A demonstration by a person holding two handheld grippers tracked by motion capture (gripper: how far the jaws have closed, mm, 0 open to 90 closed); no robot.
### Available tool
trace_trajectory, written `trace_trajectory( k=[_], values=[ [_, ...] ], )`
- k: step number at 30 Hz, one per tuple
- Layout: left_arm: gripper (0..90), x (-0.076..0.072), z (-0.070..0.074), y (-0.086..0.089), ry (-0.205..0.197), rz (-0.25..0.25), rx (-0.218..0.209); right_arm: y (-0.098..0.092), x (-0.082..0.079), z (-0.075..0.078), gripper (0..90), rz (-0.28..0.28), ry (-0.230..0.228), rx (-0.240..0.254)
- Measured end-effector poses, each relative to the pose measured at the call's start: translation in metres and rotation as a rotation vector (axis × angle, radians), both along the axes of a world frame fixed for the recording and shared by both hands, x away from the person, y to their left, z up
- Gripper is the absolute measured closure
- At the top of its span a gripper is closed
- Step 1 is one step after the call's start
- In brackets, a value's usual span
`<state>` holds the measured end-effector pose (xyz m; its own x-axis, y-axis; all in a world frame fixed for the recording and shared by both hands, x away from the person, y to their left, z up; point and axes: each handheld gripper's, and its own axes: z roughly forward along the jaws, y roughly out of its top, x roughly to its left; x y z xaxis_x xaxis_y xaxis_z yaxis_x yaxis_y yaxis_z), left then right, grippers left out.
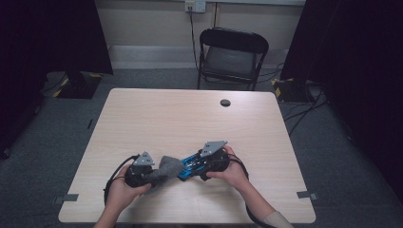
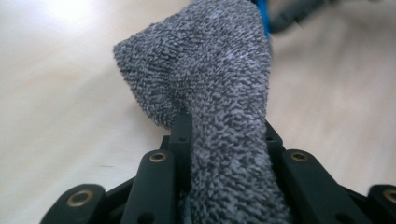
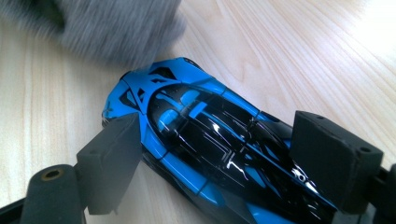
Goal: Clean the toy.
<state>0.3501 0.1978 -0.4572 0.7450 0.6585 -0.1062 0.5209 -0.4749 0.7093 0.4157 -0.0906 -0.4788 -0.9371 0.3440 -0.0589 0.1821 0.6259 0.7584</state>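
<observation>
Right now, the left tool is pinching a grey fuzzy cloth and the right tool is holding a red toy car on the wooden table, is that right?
Not quite: the car is blue and black, not red, as the right gripper view shows. The right tool does hold the toy car between its jaws on the wooden table, and the left tool does pinch the grey fuzzy cloth.

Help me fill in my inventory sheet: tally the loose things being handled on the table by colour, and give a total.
Grey: 1, the cloth clamped in the left gripper.
Blue and black: 1, the toy car between the pads of the right gripper.
Total: 2
</observation>
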Motion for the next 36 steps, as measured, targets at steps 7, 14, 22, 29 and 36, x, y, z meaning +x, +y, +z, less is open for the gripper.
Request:
trace_trajectory(
  k=[7,14,22,29,36],
  values=[
    [68.2,0.02,-0.01,0.001,0.045,0.065,0.056,-0.002,0.0,-0.001,16.4,-0.01,0.002,0.012],
    [68.2,0.016,-0.018,-0.022,0.072,-0.009,0.062,-0.002,-0.001,-0.002,16.0,-0.012,-0.005,0.012],
    [68.2,-0.001,-0.016,-0.028,0.095,-0.063,0.056,-0.001,-0.003,-0.002,15.4,-0.017,-0.015,0.008],
    [68.3,-0.011,-0.015,-0.037,0.106,-0.11,0.069,0.0,-0.003,-0.002,15.3,-0.023,-0.012,0.001],
    [68.3,-0.011,-0.01,-0.033,0.102,-0.106,0.059,0.0,-0.004,-0.002,15.2,-0.025,-0.017,0.003]
  ],
)
